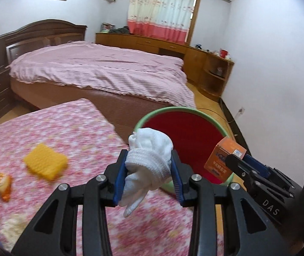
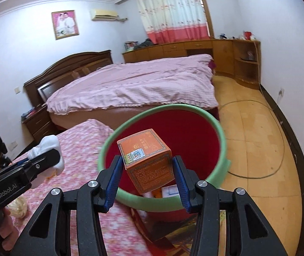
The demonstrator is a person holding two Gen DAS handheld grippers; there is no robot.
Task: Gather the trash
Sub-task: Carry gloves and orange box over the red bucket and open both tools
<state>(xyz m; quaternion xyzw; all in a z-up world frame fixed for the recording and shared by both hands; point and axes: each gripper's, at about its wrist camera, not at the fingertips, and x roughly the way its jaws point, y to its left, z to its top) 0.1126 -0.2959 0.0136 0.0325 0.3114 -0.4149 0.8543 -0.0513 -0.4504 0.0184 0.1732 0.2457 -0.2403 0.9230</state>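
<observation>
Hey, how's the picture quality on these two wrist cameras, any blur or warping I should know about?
Left wrist view: the floral cover and yellow sponge smear with motion blur, while the left tongs and white sock stay sharp. Right wrist view: the orange box in the right tongs is crisp, the bin rim slightly soft. Both views: fisheye bends walls, dark corners, even daylight.

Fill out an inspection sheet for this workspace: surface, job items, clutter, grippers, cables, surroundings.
Surface: pink floral cloth covers the table.
Job's things: white sock and orange box are both held; red bin with a green rim stands beside the table, something already lying inside.
Clutter: yellow sponge, orange wrapper, crumpled tissue.
Grippers: left gripper shut on the sock; right gripper holds the box over the bin.
Cables: cord looped on the floor.
Surroundings: bed, wooden cabinets, curtain.
</observation>
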